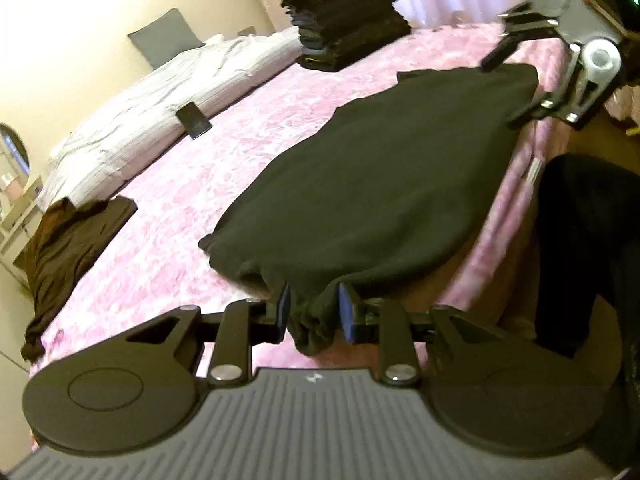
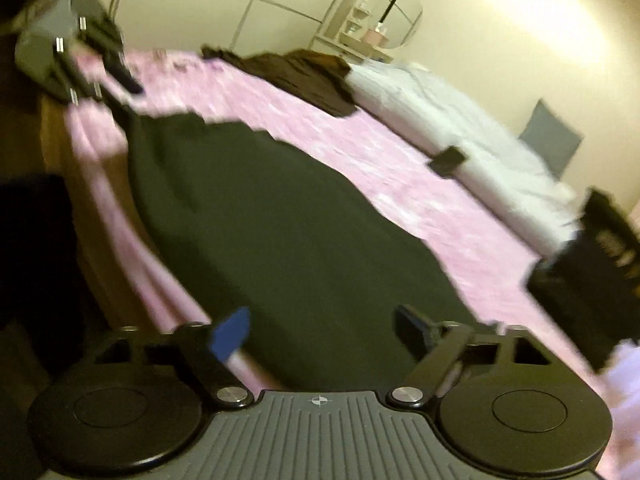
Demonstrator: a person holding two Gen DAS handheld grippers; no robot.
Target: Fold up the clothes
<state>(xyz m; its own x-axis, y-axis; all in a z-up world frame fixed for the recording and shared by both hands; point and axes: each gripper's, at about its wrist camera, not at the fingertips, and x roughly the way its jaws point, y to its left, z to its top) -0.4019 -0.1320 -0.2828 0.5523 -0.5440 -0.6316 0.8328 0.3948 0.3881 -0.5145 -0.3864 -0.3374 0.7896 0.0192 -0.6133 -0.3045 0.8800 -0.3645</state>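
Black garment (image 1: 380, 168), spread mostly flat along the near edge of the pink bed cover (image 1: 200, 184), one end gathered into a bunch and lifted clear of the cover. Bunch lodged between the blue pads (image 1: 347, 312) of the left gripper (image 1: 315, 312), jaws narrow and apparently pinching the cloth from both sides. Right gripper (image 2: 324, 330) above the opposite end, jaws wide, nothing between them; right-wrist view smeared, so contact with the cloth below possibly absent but not certain. Main hazard: a hold at one end only. Any pull from there likely to drag the flat part askew or wrinkle it, since the far end lies unheld. Second hazard: thick, rounded bunch in a narrow bite, liable to slip out and drop over the bed edge beside the person's dark-clad leg. Third hazard: right jaws closing low and catching the plush cover together with the garment, lifting both. Farther out, well apart from the work: stack of folded clothes (image 1: 348, 20) at the far side of the bed, brown garment (image 1: 68, 248) crumpled at the left corner, dark phone (image 1: 194, 120) at the edge of the white duvet (image 1: 160, 92). Little risk to these unless the garment is swung wide.
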